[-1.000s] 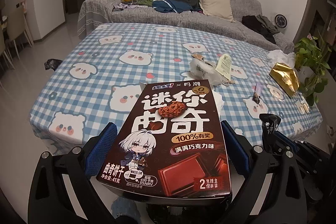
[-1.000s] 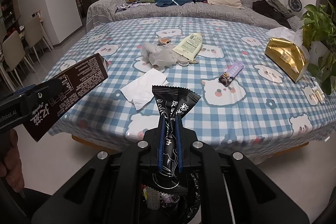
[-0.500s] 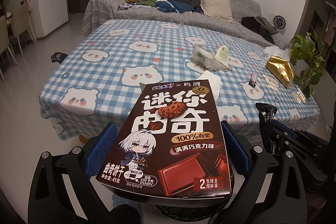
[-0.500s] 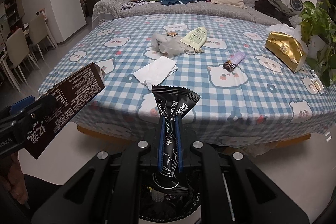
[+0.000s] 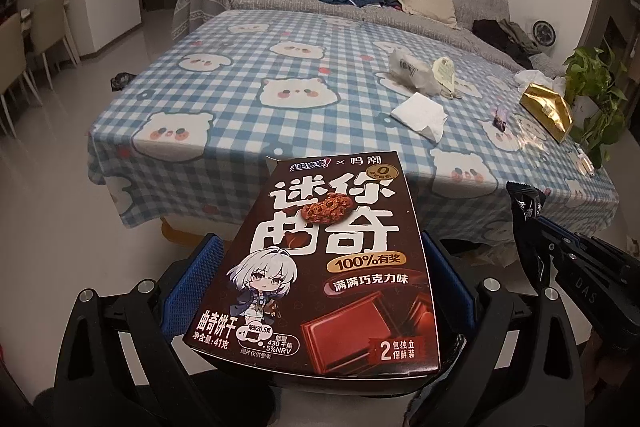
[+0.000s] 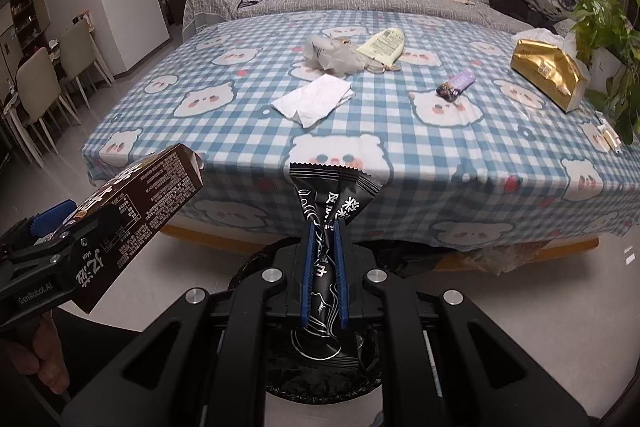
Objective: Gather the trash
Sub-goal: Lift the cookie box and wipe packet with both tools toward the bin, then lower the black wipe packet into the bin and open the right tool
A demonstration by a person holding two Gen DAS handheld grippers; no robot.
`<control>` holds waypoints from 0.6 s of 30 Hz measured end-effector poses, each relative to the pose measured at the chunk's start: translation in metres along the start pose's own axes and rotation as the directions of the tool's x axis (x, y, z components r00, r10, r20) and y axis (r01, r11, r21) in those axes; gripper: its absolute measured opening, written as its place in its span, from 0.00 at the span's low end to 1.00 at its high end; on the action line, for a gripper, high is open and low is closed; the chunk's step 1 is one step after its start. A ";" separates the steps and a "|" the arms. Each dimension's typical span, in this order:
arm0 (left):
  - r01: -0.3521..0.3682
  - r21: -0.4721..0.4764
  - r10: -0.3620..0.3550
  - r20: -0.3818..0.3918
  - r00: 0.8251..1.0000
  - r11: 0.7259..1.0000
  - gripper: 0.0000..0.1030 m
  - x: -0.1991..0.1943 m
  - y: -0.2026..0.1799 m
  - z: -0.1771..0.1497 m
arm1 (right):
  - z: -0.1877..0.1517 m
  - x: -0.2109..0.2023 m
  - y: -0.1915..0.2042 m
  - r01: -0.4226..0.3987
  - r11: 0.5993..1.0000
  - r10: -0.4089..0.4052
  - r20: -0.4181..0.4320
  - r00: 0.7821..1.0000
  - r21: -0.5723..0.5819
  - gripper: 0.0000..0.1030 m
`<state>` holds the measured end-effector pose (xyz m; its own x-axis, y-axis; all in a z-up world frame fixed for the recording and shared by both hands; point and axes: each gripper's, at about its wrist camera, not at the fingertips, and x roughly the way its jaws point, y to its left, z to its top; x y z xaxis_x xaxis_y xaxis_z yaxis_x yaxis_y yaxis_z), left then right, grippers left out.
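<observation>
- The left gripper [image 5: 320, 291], black with ribbed blue pads [image 5: 192, 283], is clamped across the width of a flat dark-brown cardboard biscuit box [image 5: 324, 259]; the glossy printed face, with white lettering, a cartoon figure and chocolate slabs, lies upward and tilted.
- In the right wrist view the same box [image 6: 132, 211] shows its fine-print side and an opened end flap, held off the near left corner of the table.
- The right gripper [image 6: 323, 267] has its narrow blue pads [image 6: 307, 267] pressed together on a black crinkled foil snack wrapper [image 6: 326, 211] with white script and a saw-tooth top edge; the wrapper is pinched at its waist and fans out above.
- Directly beneath that wrapper sits a round bin lined with a shiny black plastic bag [image 6: 320, 383], on the pale floor in front of the table's near edge.
- The table is covered by a soft blue-and-white checked cloth with bear faces [image 6: 400, 131], draping over the near edge.
- On the cloth toward the far middle: a folded white paper napkin [image 6: 314, 99], a crumpled translucent plastic bag [image 6: 328, 55] and a pale yellow flat pouch [image 6: 382, 45] just beside it.
- Nearer the right edge lie a small purple sweet wrapper [image 6: 456, 85] and a shiny gold foil bag [image 6: 548, 75].
</observation>
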<state>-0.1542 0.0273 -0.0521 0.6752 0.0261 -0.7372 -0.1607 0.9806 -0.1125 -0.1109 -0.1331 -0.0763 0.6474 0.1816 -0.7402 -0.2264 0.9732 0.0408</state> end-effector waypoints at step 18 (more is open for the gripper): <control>-0.055 -0.033 0.052 -0.093 0.994 0.998 0.92 0.054 0.039 -0.044 | -0.036 0.055 0.008 0.018 1.000 -0.016 -0.114 0.993 0.012 0.10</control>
<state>-0.1559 0.0587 -0.1260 0.5964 0.0585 -0.8005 -0.2212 0.9707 -0.0939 -0.1037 -0.1209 -0.1408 0.5638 0.1486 -0.8125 -0.2061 0.9779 0.0359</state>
